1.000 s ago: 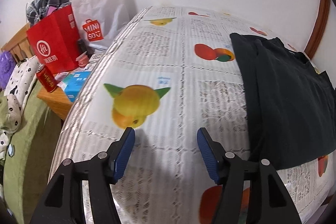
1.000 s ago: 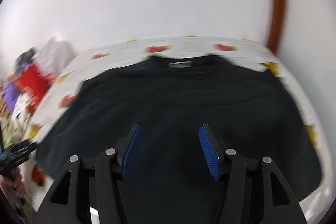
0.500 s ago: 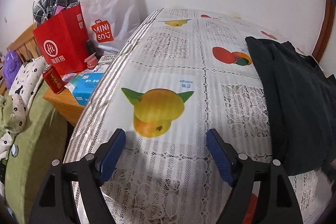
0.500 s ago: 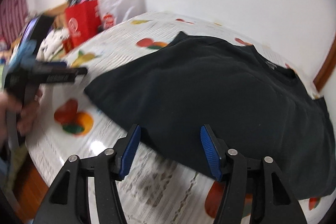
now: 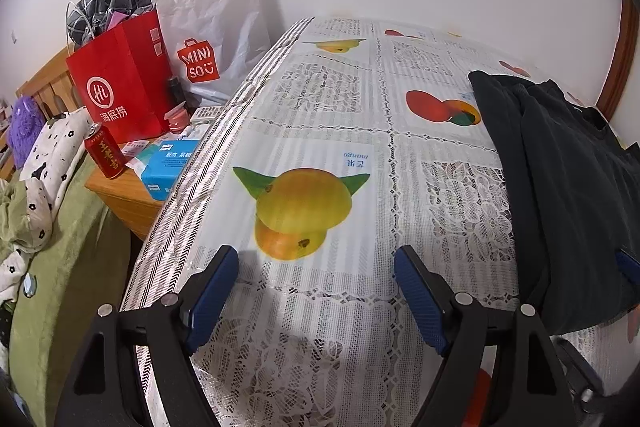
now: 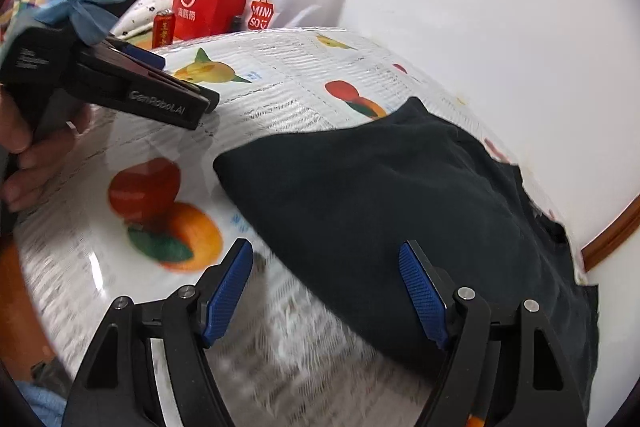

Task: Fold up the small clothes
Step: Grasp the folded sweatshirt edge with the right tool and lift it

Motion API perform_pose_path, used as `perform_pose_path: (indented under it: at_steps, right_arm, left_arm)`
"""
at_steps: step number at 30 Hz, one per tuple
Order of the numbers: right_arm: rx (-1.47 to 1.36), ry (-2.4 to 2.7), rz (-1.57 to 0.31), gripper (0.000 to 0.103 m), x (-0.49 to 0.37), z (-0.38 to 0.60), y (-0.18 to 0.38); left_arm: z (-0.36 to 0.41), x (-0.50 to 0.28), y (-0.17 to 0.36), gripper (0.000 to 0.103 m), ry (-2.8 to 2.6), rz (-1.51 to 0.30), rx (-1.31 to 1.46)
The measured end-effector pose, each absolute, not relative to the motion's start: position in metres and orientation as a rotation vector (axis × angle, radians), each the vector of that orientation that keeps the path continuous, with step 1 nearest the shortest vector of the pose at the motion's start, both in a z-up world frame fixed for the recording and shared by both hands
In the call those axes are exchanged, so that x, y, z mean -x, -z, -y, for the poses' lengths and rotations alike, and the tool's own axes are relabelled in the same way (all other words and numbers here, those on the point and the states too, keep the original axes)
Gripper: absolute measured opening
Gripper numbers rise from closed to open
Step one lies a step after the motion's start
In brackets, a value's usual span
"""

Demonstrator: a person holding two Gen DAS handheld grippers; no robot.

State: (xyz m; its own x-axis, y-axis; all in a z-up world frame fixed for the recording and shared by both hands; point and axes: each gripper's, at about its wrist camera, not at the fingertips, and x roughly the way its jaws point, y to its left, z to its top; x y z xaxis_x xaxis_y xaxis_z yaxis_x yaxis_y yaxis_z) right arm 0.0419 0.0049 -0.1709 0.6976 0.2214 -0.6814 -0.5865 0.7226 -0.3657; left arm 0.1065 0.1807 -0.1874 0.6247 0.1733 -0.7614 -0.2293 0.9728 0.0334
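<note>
A black t-shirt (image 6: 400, 195) lies folded on the fruit-print tablecloth (image 5: 320, 131); it also shows at the right of the left wrist view (image 5: 560, 179). My left gripper (image 5: 316, 267) is open and empty, above the cloth near the mango print, left of the shirt. It appears from the side in the right wrist view (image 6: 160, 95). My right gripper (image 6: 326, 259) is open and empty, its fingers straddling the shirt's near left edge, just above it. A blue tip of the right gripper (image 5: 628, 267) pokes in beside the shirt.
Left of the table stands a wooden nightstand (image 5: 120, 187) with a red paper bag (image 5: 120, 87), a white Miniso bag (image 5: 216, 27), a red can (image 5: 105, 153) and a blue box (image 5: 168, 167). A green bed (image 5: 52, 267) lies beyond. A white wall stands behind.
The right gripper has swung left and down from over the shirt's middle to its near left edge. The left gripper has drawn back a little and opened wider.
</note>
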Motion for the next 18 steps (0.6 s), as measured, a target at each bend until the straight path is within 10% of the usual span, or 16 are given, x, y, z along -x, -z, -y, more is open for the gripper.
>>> perform_pose_path:
  at_steps: [6,10,18]
  right_arm:
    - [0.522,-0.498,-0.708,0.067,-0.068,-0.014,0.170]
    - [0.520,-0.457,-0.702,0.027,-0.078,-0.018,0.170]
    - [0.276,-0.527,-0.693,0.018,-0.090,0.019,0.130]
  left_arm:
    - [-0.181,-0.106,0.187,0.079,-0.232,-0.867,0.065]
    - [-0.181,-0.106,0.187,0.079,-0.232,-0.867,0.066]
    - [-0.181,-0.106,0.187,0.079,-0.234,-0.867,0.061]
